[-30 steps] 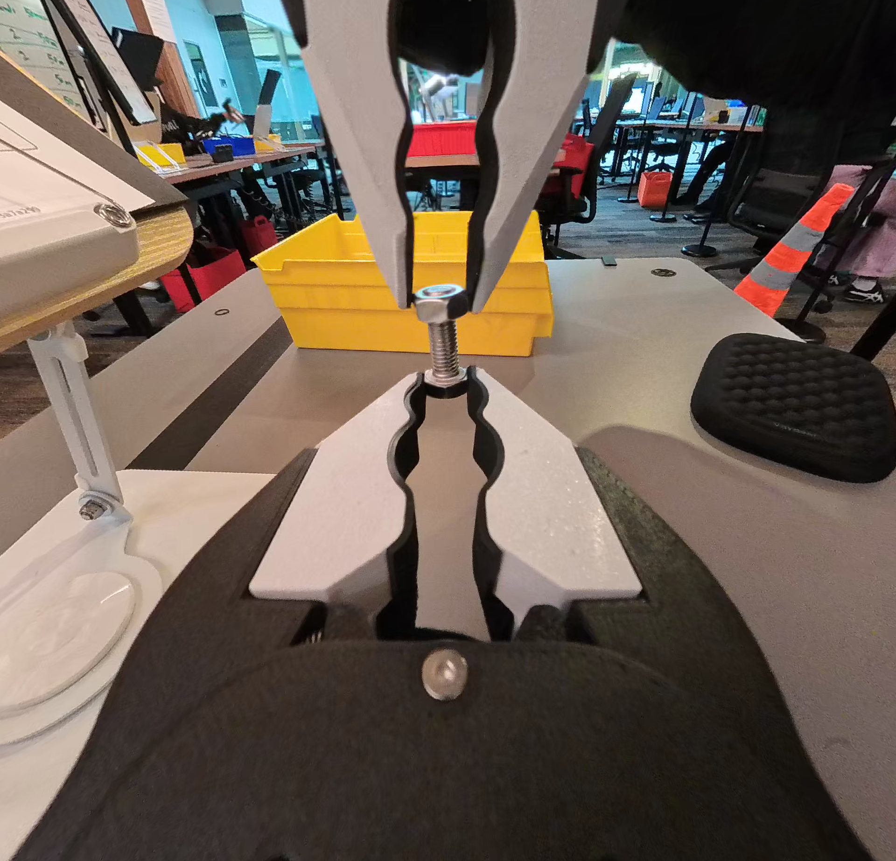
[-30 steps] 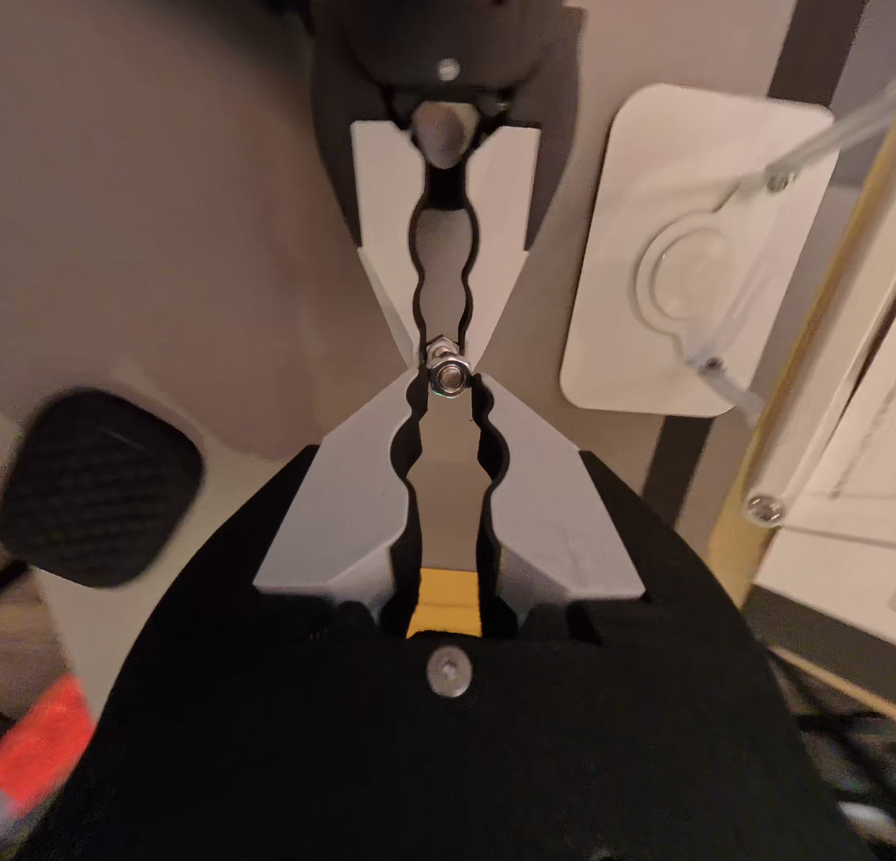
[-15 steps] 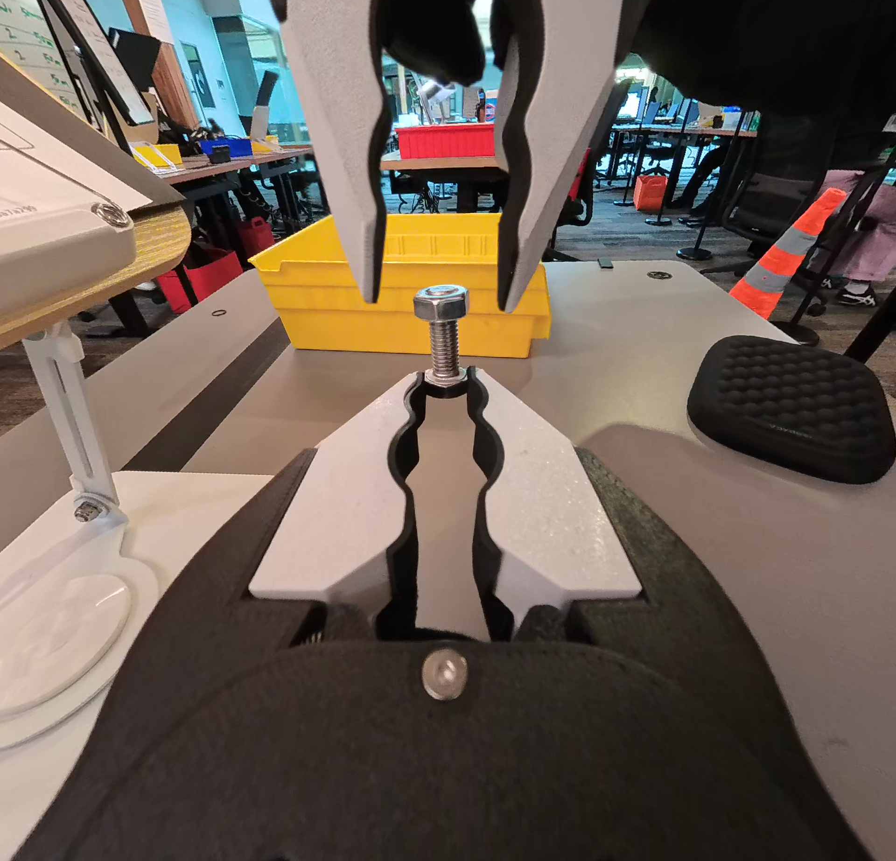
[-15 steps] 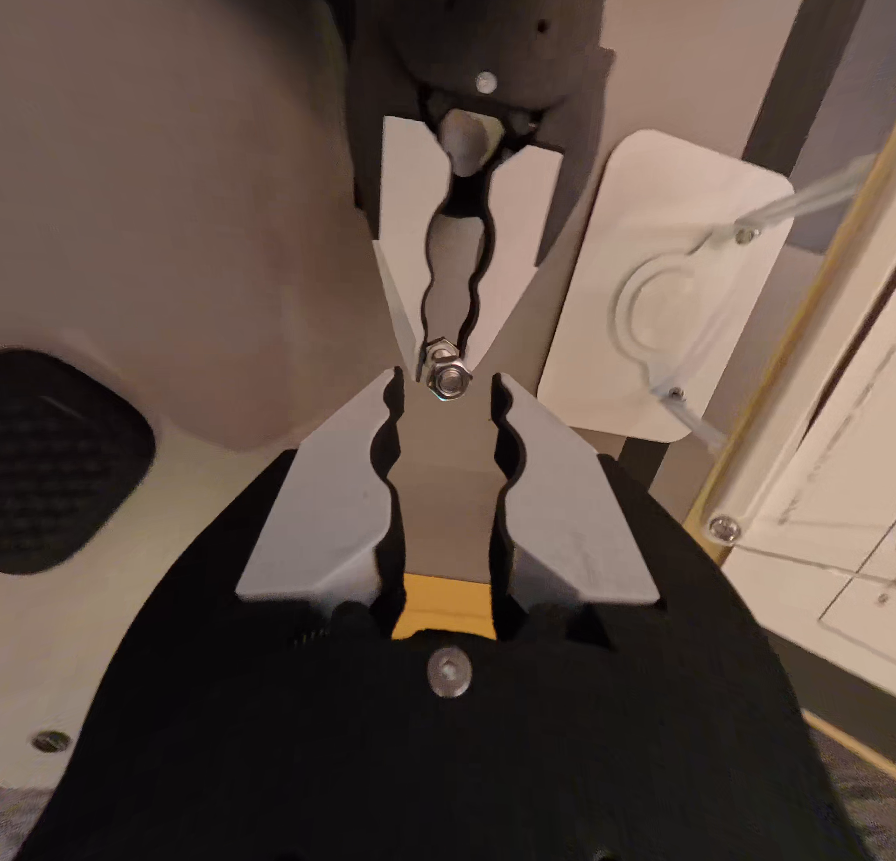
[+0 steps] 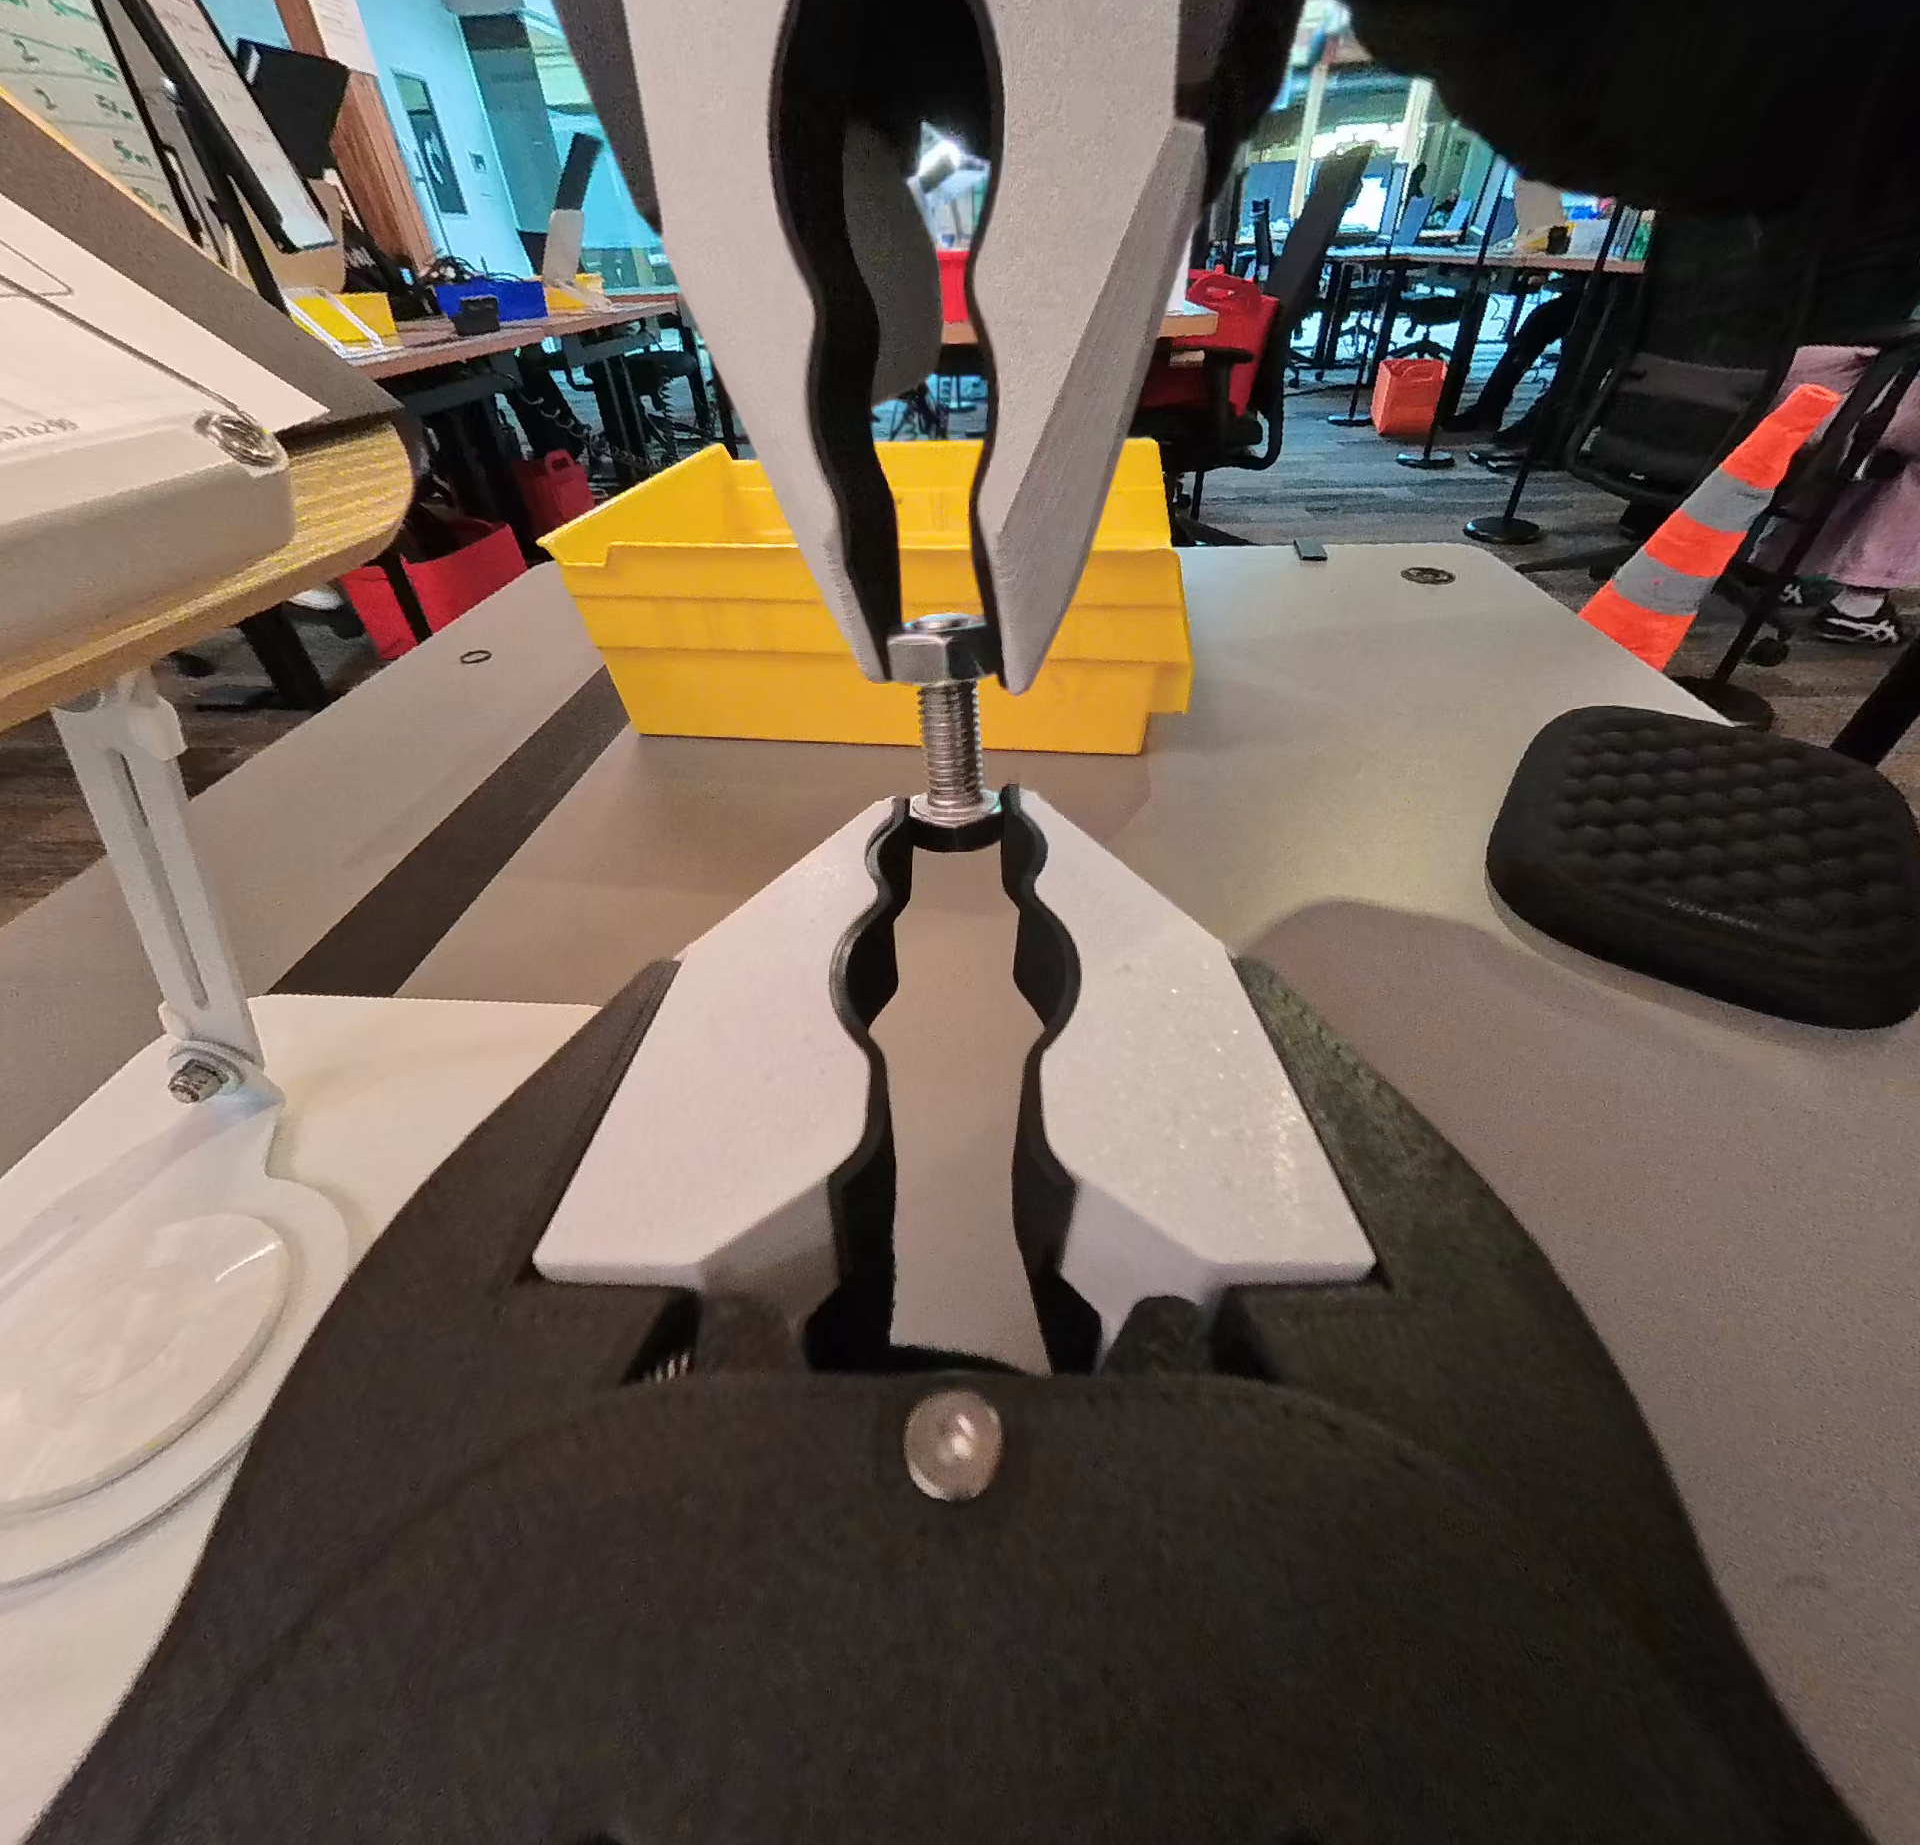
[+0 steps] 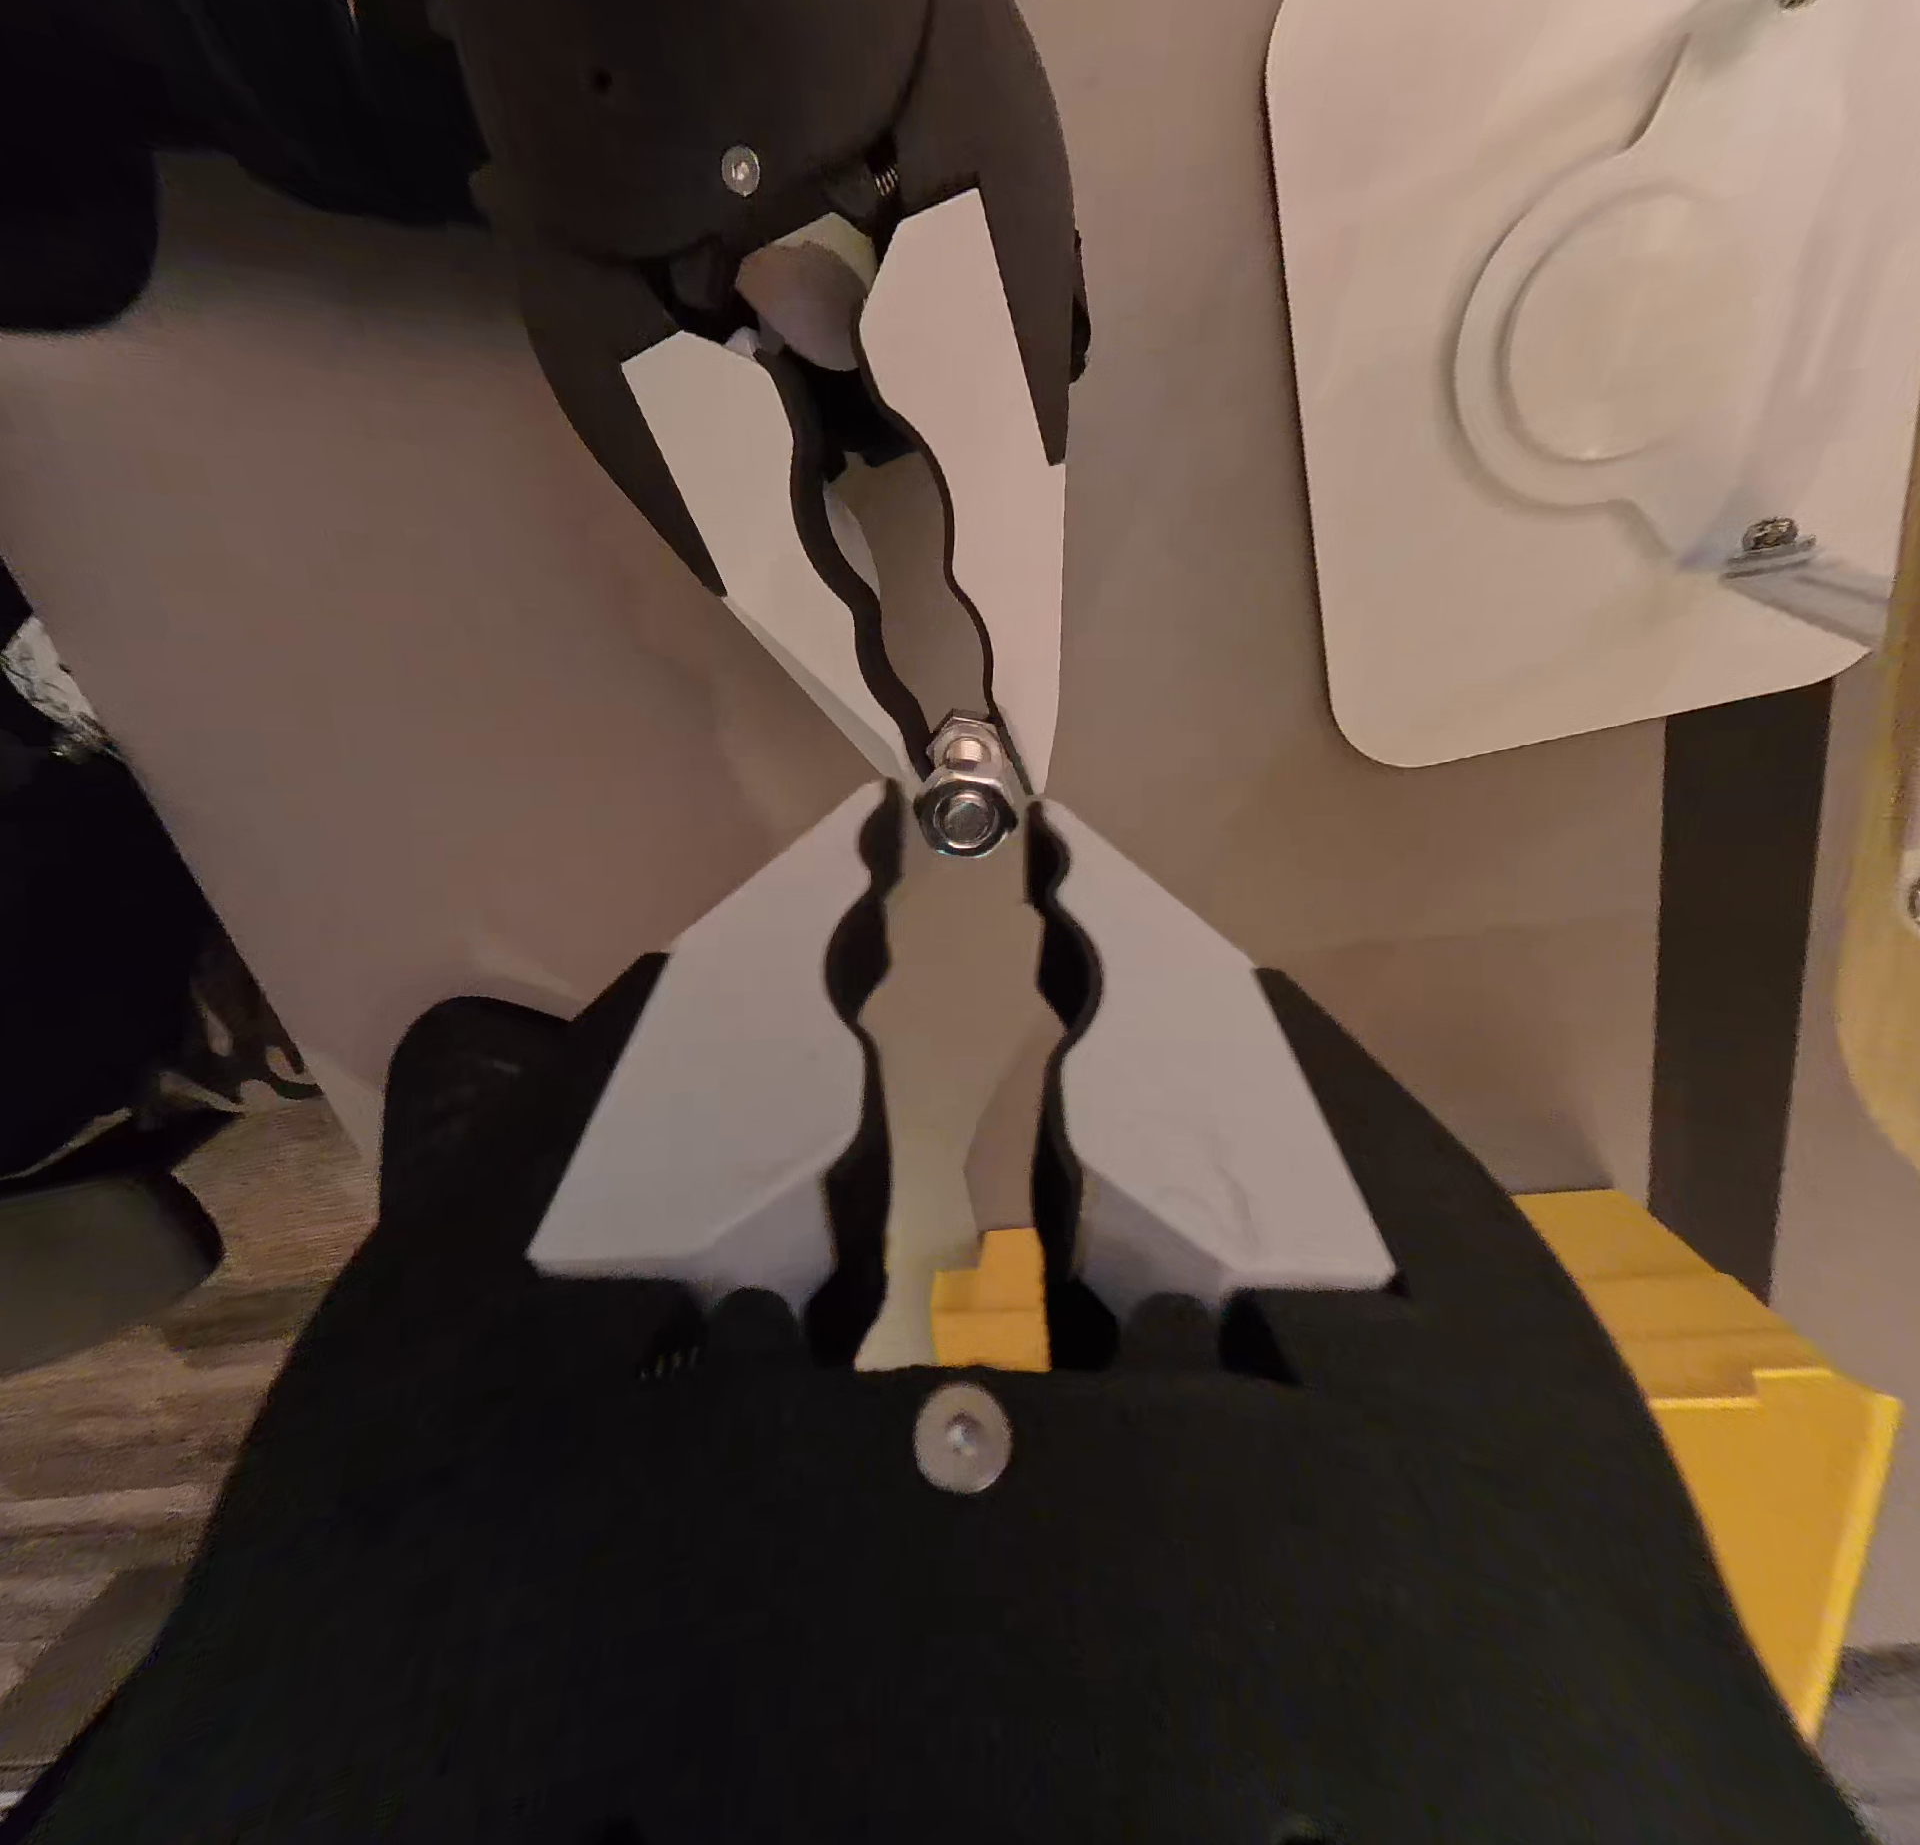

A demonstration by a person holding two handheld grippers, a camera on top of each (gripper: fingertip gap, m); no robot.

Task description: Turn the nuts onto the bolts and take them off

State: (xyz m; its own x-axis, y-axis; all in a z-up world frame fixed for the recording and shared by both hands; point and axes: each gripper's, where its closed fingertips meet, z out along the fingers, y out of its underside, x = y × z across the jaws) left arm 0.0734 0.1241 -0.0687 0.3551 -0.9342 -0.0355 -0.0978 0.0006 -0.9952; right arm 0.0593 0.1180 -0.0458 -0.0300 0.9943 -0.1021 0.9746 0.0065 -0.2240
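**Re-grip on the upper hex, bolt held upright**

Here the bolt (image 5: 951,746) stands vertical above the grey table (image 5: 1351,756), well clear of the surface. The left gripper (image 5: 954,821) is closed narrow on the lower hex piece, which sits pinched at the very tips of its fingers (image 5: 769,1068). The right gripper (image 5: 943,652) comes down from above, its jaws drawn in against the upper hex (image 5: 940,649); in the left wrist view both fingertips touch its flats. In the right wrist view the right gripper (image 6: 961,813) looks along the bolt axis, the upper hex (image 6: 961,821) lying between the tips, with the lower hex (image 6: 964,746) and the left gripper (image 6: 961,746) just behind. Which hex is the bolt head and which the nut, I cannot tell for sure. Threads show bare between the two.

Judgement: the step in hand is one more turn in a grip-twist-release cycle.

Notes for doing it well:
- Keep the right gripper's axis in line with the bolt, so the twist does not lever it out of the left tips.
- Seat the pads on opposite flats, not corners, before rotating.
- Hold the left gripper still and firm; its purchase is shallow and the piece could slip.
- Twist by a wrist roll only, no sideways push.

The yellow bin (image 5: 727,590) sits behind, the black pad (image 5: 1704,860) to the right; both are well apart from the work.
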